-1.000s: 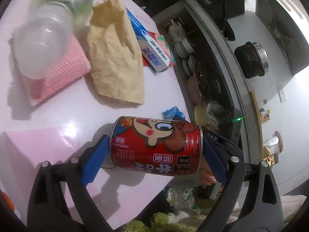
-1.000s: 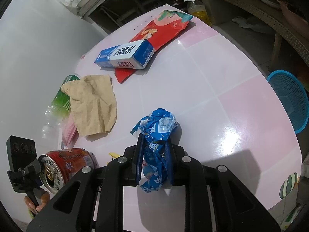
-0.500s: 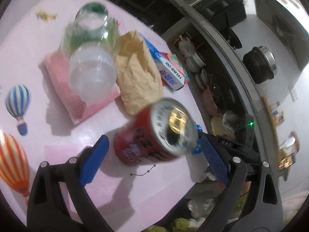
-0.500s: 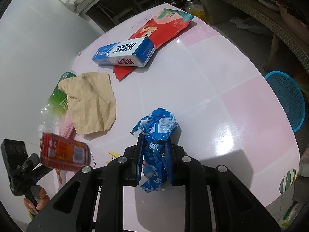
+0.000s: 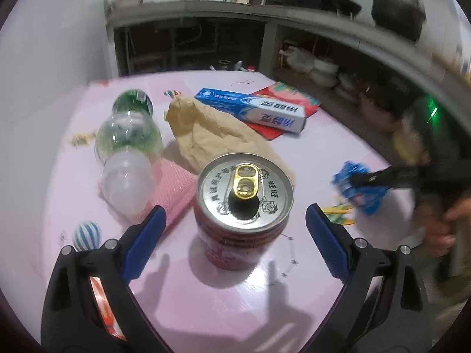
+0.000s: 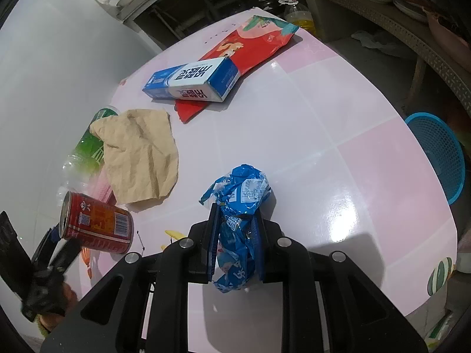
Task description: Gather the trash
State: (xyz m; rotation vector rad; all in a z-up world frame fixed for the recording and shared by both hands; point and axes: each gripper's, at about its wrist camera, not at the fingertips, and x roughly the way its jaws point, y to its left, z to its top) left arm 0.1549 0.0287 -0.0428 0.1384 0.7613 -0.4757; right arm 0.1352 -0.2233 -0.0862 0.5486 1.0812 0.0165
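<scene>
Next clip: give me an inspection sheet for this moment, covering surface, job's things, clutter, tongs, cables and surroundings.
Surface: round pink table, glossy, with cartoon prints.
Job's things: red can standing upright on the table, lid opened; crumpled blue wrapper; tan paper bag; clear bottle lying down; blue box resting on red snack bag; pink cloth.
Clutter: nothing seen beyond the trash.
Tongs: left tongs open, either side of the can, not touching; right tongs shut on the wrapper.
Cables: nothing seen.
Surroundings: blue basket on the floor beside the table; kitchen shelves with dishes.
</scene>
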